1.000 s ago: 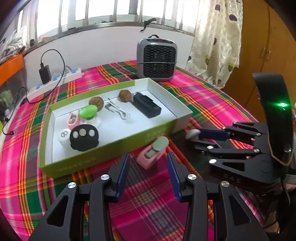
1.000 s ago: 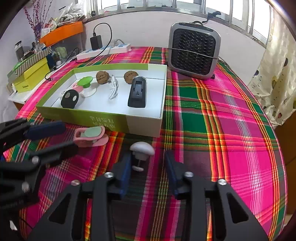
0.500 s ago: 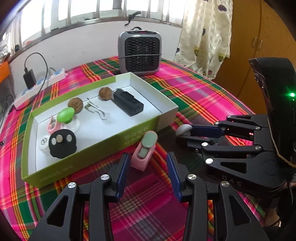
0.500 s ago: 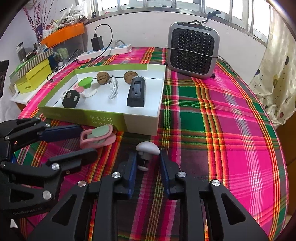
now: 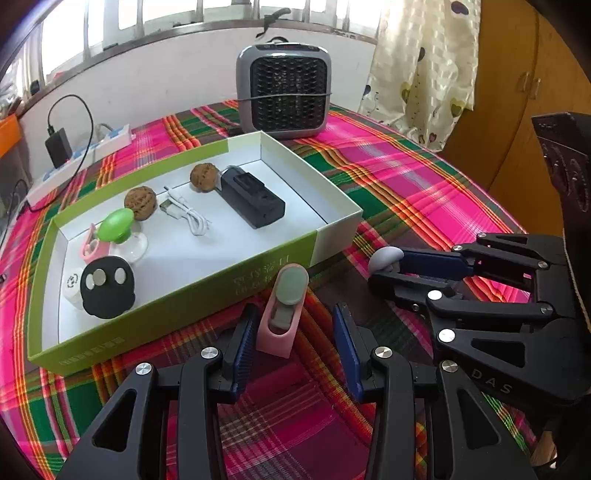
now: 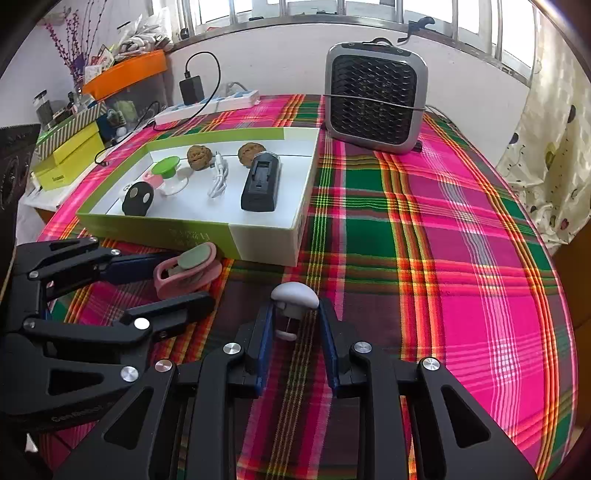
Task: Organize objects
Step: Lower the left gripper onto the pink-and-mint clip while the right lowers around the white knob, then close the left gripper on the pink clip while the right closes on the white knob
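Bright daylight comes through a barred window (image 6: 332, 11) onto a table spread with a pink, green and orange plaid cloth (image 6: 461, 229). At the far edge stand a grey heater (image 6: 375, 101) and a white power strip (image 6: 207, 105) with a black charger plugged in; a patterned curtain (image 5: 424, 62) and wooden cupboard doors (image 5: 517, 92) close off one side. On the cloth, a shallow green-and-white box (image 5: 199, 295) holds a black device (image 5: 253, 201), two walnuts, a white cable and small clips. Just outside its near wall, the left gripper (image 5: 293, 332) stands wide around a pink clip (image 5: 282, 314) without pressing it. Beside it, the right gripper (image 6: 295, 325) is clamped narrowly on a white mushroom-shaped piece (image 6: 293, 301).
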The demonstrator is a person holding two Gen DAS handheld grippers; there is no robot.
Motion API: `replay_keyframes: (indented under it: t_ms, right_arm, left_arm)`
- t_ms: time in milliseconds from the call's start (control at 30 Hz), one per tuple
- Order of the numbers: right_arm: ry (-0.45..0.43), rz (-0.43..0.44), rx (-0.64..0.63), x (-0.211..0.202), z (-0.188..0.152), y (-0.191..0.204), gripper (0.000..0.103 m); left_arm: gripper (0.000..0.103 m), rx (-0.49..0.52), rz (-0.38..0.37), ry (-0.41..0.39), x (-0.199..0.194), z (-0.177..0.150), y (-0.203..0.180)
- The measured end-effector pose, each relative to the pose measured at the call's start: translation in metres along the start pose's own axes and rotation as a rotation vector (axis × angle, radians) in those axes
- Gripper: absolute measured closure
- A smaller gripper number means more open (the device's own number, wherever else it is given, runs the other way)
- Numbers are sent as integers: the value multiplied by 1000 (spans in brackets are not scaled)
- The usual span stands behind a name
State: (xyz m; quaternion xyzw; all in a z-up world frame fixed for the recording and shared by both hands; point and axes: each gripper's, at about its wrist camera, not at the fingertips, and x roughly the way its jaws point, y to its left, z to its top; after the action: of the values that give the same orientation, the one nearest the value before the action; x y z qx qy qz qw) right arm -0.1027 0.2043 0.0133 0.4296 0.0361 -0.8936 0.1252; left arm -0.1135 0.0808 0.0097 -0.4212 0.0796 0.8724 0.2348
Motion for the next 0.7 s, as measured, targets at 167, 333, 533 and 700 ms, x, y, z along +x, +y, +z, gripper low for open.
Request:
replay_keyframes:
  t_ms: [167,333,533,700]
  right_arm:
    - [0,10,-3,0,-1,-1,78]
    - [-2,19,5,-1,-2,-3,78]
    - [-2,26,3,-1,-2,-5,78]
    - [-2,31,3,-2,-3,-6,78]
  left_arm:
    - [64,-24,10,1,1,2,0]
    - [64,-23,35,5,4,4,-3]
    - [67,-12,74,8,5,4,-7]
    - [74,-25,84,5,5,4,-4]
